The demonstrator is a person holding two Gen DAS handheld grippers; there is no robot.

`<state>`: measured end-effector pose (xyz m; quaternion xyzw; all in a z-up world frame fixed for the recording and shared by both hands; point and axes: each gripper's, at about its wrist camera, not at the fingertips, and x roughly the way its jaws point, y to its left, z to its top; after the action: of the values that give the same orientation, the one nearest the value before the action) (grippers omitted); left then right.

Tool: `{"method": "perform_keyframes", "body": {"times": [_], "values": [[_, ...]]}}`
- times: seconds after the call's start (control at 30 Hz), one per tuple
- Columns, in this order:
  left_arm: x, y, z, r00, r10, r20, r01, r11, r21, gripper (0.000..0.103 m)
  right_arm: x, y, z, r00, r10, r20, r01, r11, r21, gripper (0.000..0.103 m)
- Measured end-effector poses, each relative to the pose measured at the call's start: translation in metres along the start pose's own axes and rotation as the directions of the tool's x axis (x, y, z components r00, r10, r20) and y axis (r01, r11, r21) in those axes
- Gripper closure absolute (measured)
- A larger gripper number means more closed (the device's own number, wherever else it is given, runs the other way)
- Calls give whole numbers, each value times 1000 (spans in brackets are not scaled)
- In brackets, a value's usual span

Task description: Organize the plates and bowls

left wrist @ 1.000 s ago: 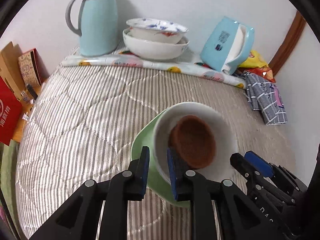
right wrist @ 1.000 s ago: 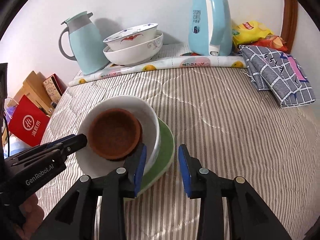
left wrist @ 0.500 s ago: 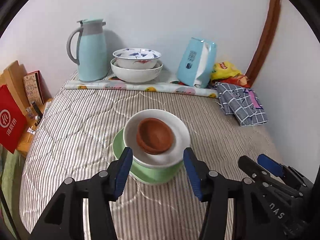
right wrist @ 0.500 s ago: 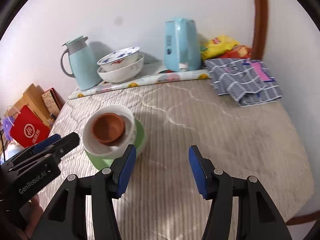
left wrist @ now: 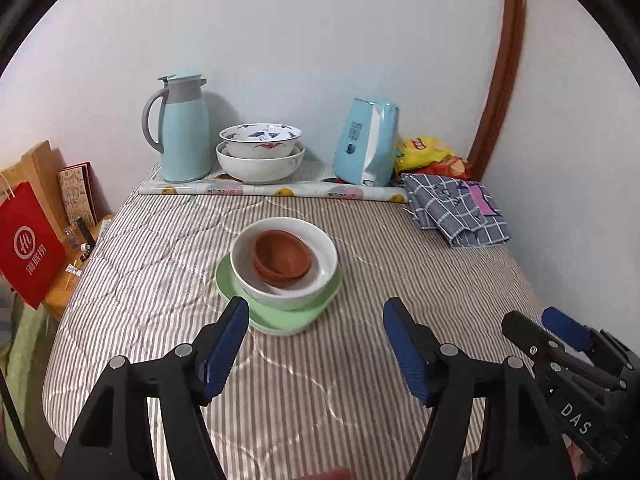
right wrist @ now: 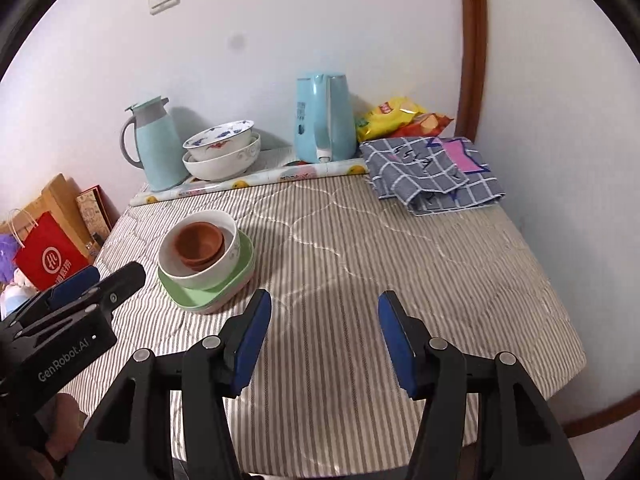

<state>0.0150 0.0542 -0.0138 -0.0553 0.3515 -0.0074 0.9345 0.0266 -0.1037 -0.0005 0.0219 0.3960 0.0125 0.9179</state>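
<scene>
Bowls: brown bowl (left wrist: 283, 253) nested in white bowl (left wrist: 285, 268) on green plate (left wrist: 280, 312), mid-table | left gripper (left wrist: 316, 336), right gripper (right wrist: 324, 332): jaws apart, empty | step: stack looks finished | next: likely the rear bowls (left wrist: 260, 152), if any.

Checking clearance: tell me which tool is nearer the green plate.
Left. The left tool hangs open just short of the green plate; the right tool, also open, sits off to the plate's right.
</scene>
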Motion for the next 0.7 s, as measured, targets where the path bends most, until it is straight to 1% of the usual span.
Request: {"method": "perform_keyframes", "body": {"times": [0.03,0.07,0.1,0.13,0.2,0.33,0.57,0.7], "values": [[-2,-2,-2,1000,0,-1,0,1000,5,30,-4,-3,-2,1000,-4,5,4,1000,2,31],[-5,-4,-4,1000,1,-2,-1,1000,8,24,-8,-5,-4,1000,-12,13,12,1000,1,27],[-8,-7,-6,1000,3,2,-3,1000,11,23,-11,-6,-6,1000,-21,20,21,1000,-4,22],[-11,-9,-8,1000,4,10,-4,1000,13,23,-13,-7,-8,999,-32,25,32,999,-6,19],[-16,-11,-11,1000,6,13,-6,1000,16,21,-16,-11,-11,999,-46,24,46,999,-6,19],[-21,-15,-13,1000,10,10,-10,1000,26,20,-16,-18,-16,1000,-31,0,31,999,13,19],[-23,-14,-13,1000,9,7,-9,1000,20,18,-24,-21,-18,999,-42,17,42,999,25,18],[-23,-15,-15,1000,11,4,-11,1000,24,18,-24,-22,-19,999,-40,10,39,999,31,18]]}}
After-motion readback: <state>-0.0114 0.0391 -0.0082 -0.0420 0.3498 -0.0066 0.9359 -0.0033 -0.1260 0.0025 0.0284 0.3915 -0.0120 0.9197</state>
